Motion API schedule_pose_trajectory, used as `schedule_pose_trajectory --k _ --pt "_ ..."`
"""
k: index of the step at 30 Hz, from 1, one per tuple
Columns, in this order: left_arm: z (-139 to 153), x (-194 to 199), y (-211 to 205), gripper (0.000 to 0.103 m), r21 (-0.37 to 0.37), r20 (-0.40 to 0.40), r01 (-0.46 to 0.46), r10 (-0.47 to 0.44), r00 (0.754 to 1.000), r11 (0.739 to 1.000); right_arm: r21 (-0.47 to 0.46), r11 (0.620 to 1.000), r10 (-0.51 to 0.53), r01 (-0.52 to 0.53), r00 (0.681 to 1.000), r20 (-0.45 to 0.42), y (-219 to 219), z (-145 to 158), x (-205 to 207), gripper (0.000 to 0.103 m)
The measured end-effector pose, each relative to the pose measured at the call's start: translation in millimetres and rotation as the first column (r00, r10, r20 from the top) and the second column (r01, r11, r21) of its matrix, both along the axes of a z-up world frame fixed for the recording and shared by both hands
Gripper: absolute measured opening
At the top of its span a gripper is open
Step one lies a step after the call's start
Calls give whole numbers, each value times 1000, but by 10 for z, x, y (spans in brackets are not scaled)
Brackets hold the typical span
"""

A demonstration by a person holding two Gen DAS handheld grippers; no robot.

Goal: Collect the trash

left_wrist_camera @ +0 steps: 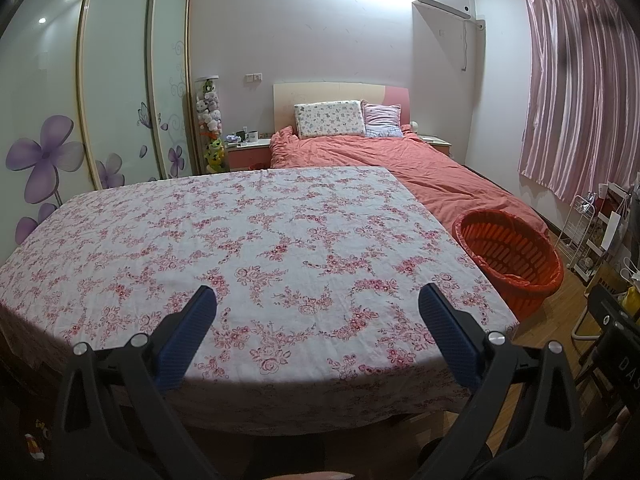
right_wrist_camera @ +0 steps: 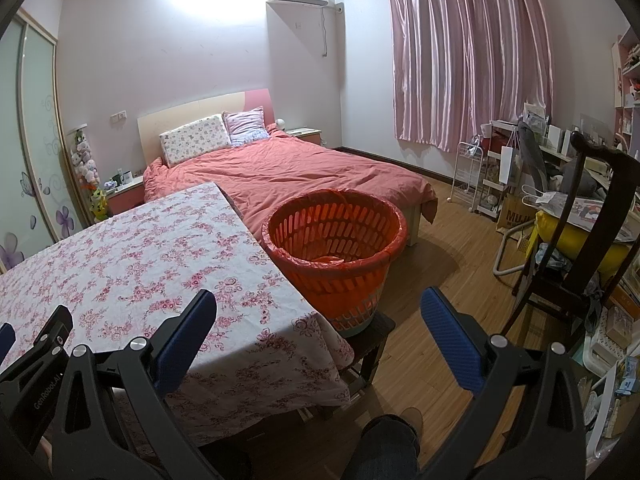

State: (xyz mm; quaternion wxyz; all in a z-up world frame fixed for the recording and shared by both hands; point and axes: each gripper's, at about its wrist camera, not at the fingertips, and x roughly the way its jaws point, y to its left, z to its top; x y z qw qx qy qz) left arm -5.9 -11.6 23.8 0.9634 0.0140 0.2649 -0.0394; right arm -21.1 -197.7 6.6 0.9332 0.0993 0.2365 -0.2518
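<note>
Left hand-held gripper [left_wrist_camera: 318, 300]: spread wide, empty, over the bare floral counter [left_wrist_camera: 256, 224].
Right hand-held gripper [right_wrist_camera: 319, 306]: wide, empty.
Orange trash basket [right_wrist_camera: 334, 240]: twelve o'clock, beside the counter.
Advice: no trash visible; scan before reaching.

The basket [right_wrist_camera: 334, 236] stands on a stool [right_wrist_camera: 372, 336] just right of the table [right_wrist_camera: 132, 264]; the bed [right_wrist_camera: 288, 172] lies behind the table.

We cannot see the bottom of the orange basket [right_wrist_camera: 334, 236] clearly; something orange, perhaps the liner, lies there. The worktop [left_wrist_camera: 256, 240] hides the bed's [left_wrist_camera: 420, 164] near left corner, and the nightstand items [left_wrist_camera: 244, 136] are too small to name.
</note>
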Motion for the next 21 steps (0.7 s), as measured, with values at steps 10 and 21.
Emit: schedule_pose_trajectory --k 10,21 --pt "-10 -7 3 99 0 0 0 0 1000 1000 0 1000 0 0 1000 0 6 4 -1 101" --pt "-16 -10 10 99 1 -1 -1 1 1000 1000 0 1000 0 0 1000 0 3 2 2 101"
